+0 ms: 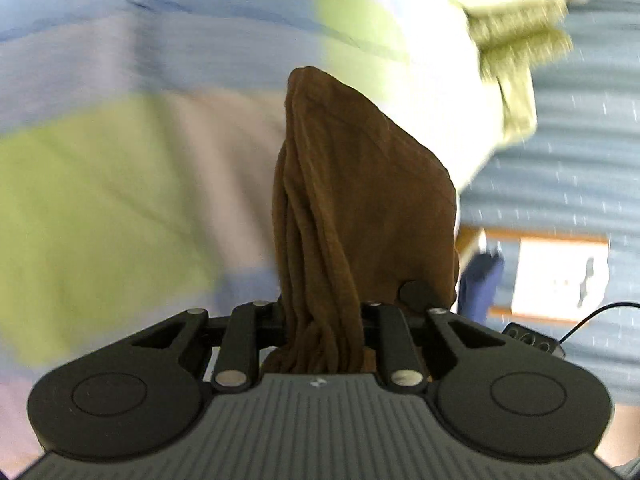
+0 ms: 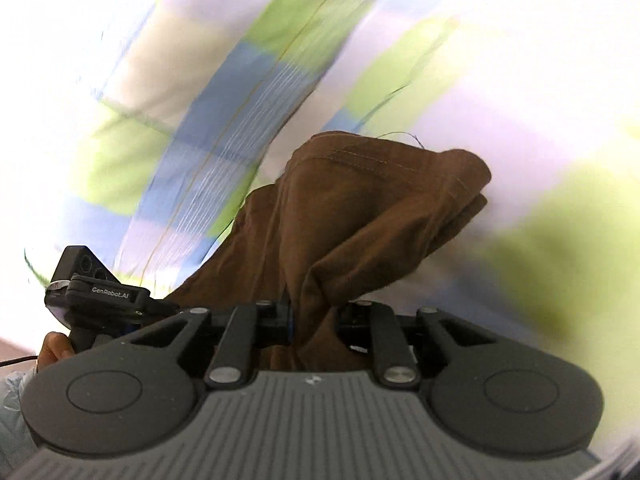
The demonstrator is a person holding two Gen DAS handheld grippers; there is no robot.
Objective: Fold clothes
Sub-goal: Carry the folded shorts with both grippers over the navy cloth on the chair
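The brown garment [image 1: 356, 184] is bunched into vertical pleats and pinched in the left gripper [image 1: 324, 320], whose jaws are closed tight on the gathered cloth; the fabric rises from between the fingers in a tapering peak and fills the middle of the left wrist view. In the right wrist view the same brown garment [image 2: 360, 220] shows a stitched hem along its upper edge and a loose fold drooping to the right, and it is likewise clamped in the right gripper [image 2: 316, 320], jaws drawn together on a thick wad of it — so the cloth is held off the surface by both grippers at once. Behind it lies a checked bedsheet [image 1: 120, 140] in pale blue, lime green and lilac squares, blurred in both views; the checked bedsheet [image 2: 224, 120] spans nearly the whole background of the right wrist view. At the right of the left wrist view a yellow-green towel edge [image 1: 516, 64] hangs over the side of the sheet, with a grey-blue ribbed floor [image 1: 580, 160] beyond it and a pale, wood-framed panel [image 1: 560, 276] set in it. At the lower left of the right wrist view the left gripper's camera housing [image 2: 96, 288], marked GenRobot.AI, shows just beside the garment, with the person's left hand [image 2: 54, 350] gripping the handle below it.
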